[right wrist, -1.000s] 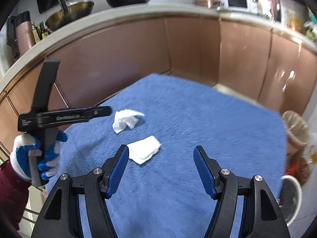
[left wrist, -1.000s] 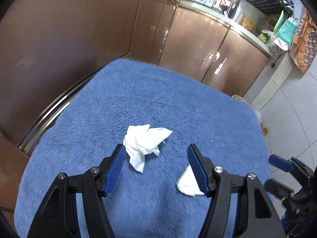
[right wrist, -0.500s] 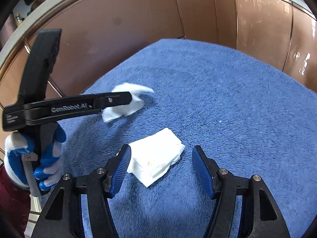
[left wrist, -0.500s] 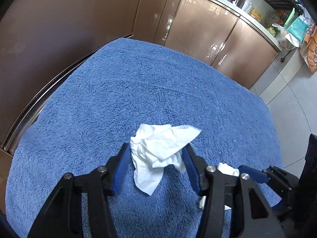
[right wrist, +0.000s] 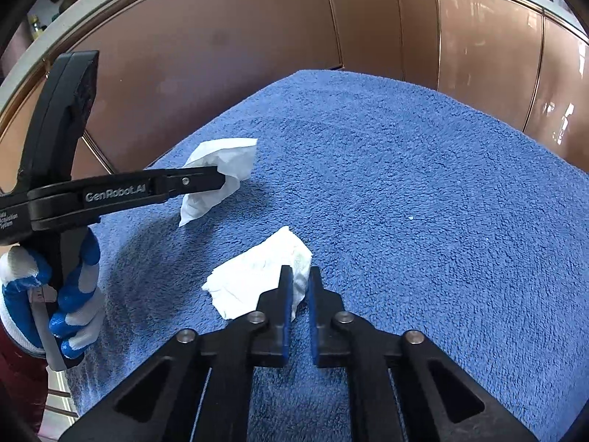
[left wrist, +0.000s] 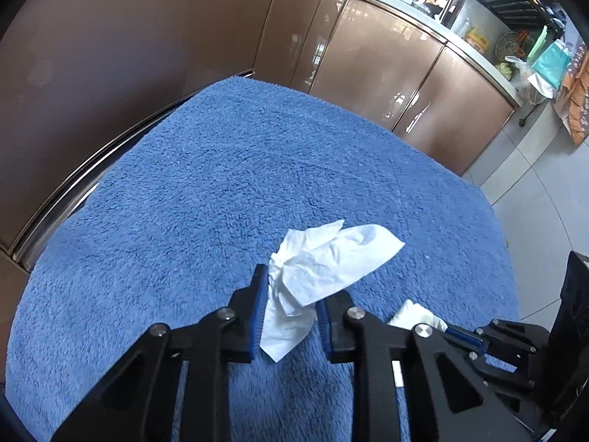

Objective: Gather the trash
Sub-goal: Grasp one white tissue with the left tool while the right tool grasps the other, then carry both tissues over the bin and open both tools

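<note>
Both grippers now clenched, left gripper (left wrist: 289,304) on crumpled tissue (left wrist: 324,261), right gripper (right wrist: 299,296) on folded tissue (right wrist: 254,276); blue towel (left wrist: 221,184), brown cabinets (left wrist: 386,73)

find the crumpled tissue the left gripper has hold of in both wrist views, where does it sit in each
Left wrist view: the crumpled tissue sits low and centre, pinched between the pads of the left gripper.
Right wrist view: the same tissue is upper left, at the tip of the left gripper reaching in from the left edge.
Shared landmark: the folded tissue on the blue towel, peeking out lower right in the left view.
</note>
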A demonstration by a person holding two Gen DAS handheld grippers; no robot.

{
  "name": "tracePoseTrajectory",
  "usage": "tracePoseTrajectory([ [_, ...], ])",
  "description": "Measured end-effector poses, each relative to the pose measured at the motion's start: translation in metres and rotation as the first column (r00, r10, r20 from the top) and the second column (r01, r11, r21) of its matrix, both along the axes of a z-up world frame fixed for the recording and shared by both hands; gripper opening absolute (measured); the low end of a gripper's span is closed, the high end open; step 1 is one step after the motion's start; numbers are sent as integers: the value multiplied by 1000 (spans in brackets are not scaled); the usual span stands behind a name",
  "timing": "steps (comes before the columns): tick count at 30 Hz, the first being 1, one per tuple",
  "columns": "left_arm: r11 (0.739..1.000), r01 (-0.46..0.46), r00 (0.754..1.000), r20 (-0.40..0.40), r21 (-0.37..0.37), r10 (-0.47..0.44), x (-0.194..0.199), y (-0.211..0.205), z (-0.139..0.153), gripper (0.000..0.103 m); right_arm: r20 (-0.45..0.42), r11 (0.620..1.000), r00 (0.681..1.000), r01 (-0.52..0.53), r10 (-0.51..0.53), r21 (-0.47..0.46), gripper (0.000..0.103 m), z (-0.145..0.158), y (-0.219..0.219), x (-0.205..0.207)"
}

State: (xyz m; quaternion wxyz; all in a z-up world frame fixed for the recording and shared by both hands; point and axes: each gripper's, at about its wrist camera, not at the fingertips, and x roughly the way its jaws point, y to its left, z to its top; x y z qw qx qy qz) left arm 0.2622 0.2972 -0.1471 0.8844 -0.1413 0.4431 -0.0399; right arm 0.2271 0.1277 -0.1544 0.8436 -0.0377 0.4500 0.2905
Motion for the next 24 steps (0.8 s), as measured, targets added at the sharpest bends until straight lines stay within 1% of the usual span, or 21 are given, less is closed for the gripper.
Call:
tracePoseTrajectory([
  [6, 1000, -3, 1000, 26, 3, 3, -21, -1, 14, 20, 43, 1000, 999, -14, 13, 8, 5, 20, -6, -23],
  [13, 1000, -11, 998, 59, 8, 11, -57, -5, 42, 20, 94, 1000, 996, -10, 7, 28, 4, 53, -31, -50],
  [24, 999, 20, 987, 159, 50, -27, -116, -35, 104, 20, 205, 996, 978, 32, -47, 78, 4, 113, -72, -106],
])
